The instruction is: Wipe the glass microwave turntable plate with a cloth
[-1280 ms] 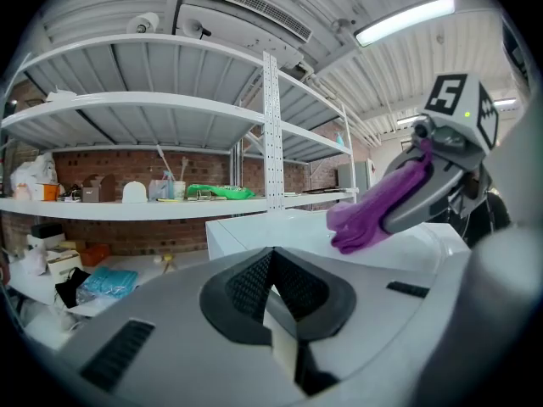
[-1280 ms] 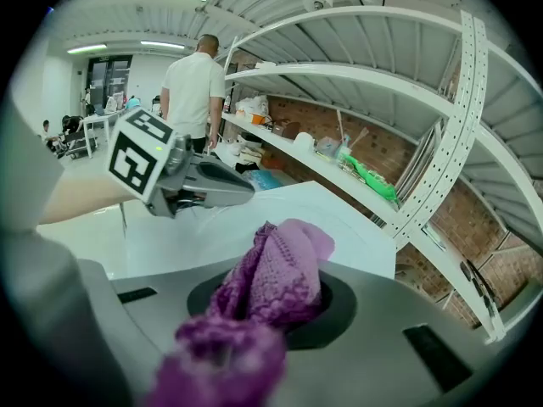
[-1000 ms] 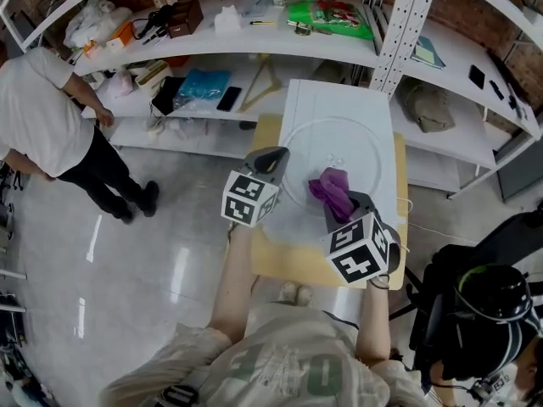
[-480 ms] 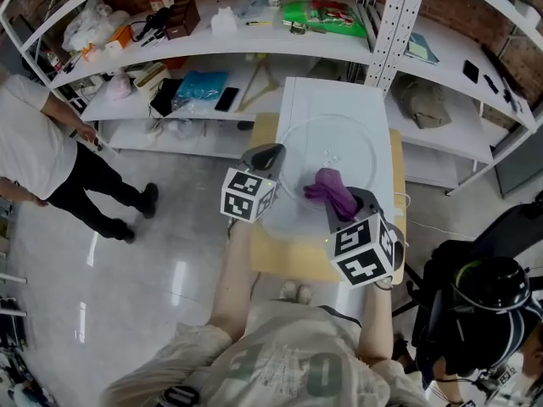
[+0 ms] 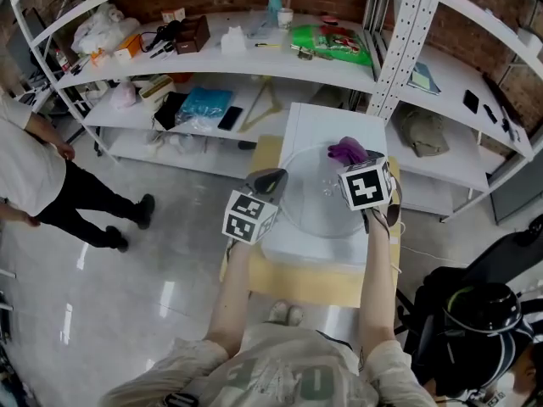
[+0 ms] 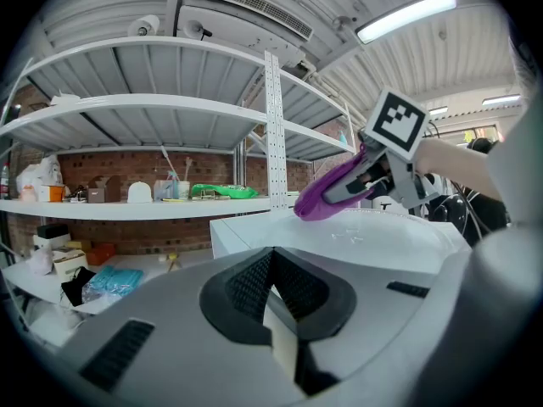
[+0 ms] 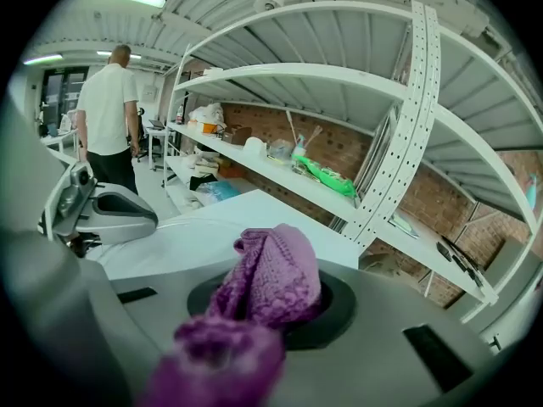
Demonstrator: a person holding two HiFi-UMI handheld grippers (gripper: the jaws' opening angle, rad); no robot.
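Pinching a bunched purple knitted cloth [image 7: 276, 278], the right gripper [image 5: 355, 161] has its jaws closed on the fabric, which bulges out ahead of them and hides their tips. In the head view the cloth sits over the far rim of the glass turntable plate [image 5: 318, 202]. Nearly the whole disc therefore lies back from these jaws, toward the person and a little to the left.

That is the relation the wipe turns on. With the open glass spreading from the cloth toward the body, a stroke would, as I judge it, have to draw back or sweep round the rim rather than push away. The plate is round and lies flat on the white counter [image 5: 327, 113], so there is no long axis to line up with. I cannot tell whether the cloth presses on the glass or hangs just above it. From the left gripper view, its tip is very near the far edge.

The left gripper [image 5: 268, 179] is at the plate's left rim, well apart from the cloth. Its jaws are drawn together on a thin pale sliver, which I take to be the plate's edge, gripped to steady it. The right gripper is the one placed for wiping, and the left serves as an anchor.
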